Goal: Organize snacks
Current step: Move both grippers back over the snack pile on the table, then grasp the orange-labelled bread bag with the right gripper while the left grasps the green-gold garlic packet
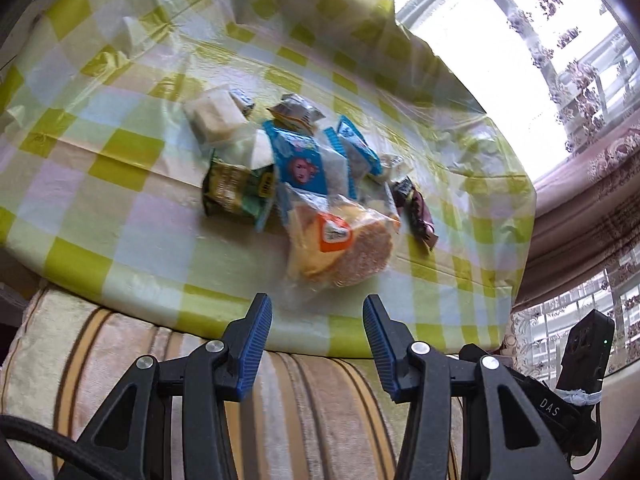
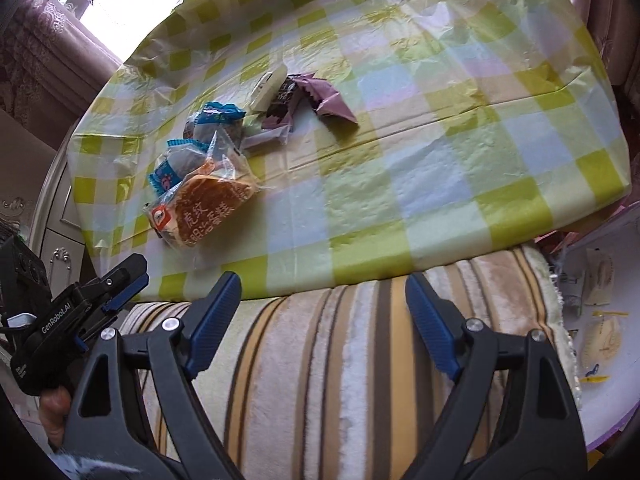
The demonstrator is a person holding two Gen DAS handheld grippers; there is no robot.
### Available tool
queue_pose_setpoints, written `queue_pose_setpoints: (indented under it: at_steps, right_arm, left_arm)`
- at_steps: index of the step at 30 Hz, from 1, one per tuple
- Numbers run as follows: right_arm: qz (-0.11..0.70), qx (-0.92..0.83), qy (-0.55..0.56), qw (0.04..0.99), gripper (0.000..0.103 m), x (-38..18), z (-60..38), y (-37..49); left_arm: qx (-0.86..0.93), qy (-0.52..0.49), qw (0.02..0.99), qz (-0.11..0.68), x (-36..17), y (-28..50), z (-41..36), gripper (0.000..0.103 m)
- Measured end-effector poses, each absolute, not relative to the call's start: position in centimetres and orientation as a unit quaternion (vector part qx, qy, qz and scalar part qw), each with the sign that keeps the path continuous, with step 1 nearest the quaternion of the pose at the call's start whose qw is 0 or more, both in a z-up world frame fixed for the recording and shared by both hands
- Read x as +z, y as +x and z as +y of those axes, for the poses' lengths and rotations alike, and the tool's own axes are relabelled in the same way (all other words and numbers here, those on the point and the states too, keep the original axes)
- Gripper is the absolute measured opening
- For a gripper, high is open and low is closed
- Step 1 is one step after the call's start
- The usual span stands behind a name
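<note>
**Both grippers empty above the striped cushion, snack pile ahead on the table**

Striped cushion fills the foreground of both wrist views, directly beneath my two tools. My left gripper stands with its blue pads a moderate gap apart and nothing between them. My right gripper stands wide, also empty. Beyond the cushion lies the table under a green-and-white checked cloth. On it I see the snacks in one loose heap: a clear-wrapped sandwich cake nearest the table edge, blue packets touching it behind, a green packet beside those, and a dark brown packet on the window side. In the right wrist view, purple wrappers lie just beyond the heap.
</note>
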State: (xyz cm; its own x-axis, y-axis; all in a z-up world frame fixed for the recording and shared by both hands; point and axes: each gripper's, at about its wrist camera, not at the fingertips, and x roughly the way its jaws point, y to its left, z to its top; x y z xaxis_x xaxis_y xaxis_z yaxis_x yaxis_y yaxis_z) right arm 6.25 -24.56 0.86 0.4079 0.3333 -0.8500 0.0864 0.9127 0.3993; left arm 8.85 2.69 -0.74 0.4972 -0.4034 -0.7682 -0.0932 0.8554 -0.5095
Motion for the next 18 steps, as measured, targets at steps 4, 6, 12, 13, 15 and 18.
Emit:
queue_pose_setpoints:
  at_steps: [4, 6, 12, 13, 15, 18]
  right_arm:
    - [0.543, 0.103, 0.252, 0.795, 0.086, 0.0, -22.9, 7.8]
    - [0.542, 0.113, 0.292, 0.78, 0.086, -0.6, -22.4, 8.7]
    - [0.54, 0.12, 0.367, 0.748, 0.086, -1.6, -20.3, 10.9]
    - [0.541, 0.123, 0.377, 0.741, 0.086, -1.8, -19.9, 11.3]
    - [0.546, 0.123, 0.385, 0.734, 0.087, -2.4, -19.0, 12.0]
    - [0.548, 0.116, 0.399, 0.726, 0.087, -2.9, -18.4, 12.8]
  left_arm:
    - [-0.07, -0.262, 0.828, 0.491, -1.4, 9.5, 5.0, 0.049]
    - [-0.062, -0.268, 0.826, 0.491, -1.7, 10.1, 5.8, 0.05]
    - [-0.056, -0.281, 0.824, 0.49, -2.3, 11.0, 7.3, 0.053]
    - [-0.056, -0.284, 0.823, 0.49, -2.4, 11.2, 7.4, 0.053]
    - [-0.056, -0.292, 0.82, 0.49, -2.6, 11.3, 7.8, 0.053]
    - [-0.057, -0.306, 0.816, 0.487, -2.9, 11.5, 8.4, 0.053]
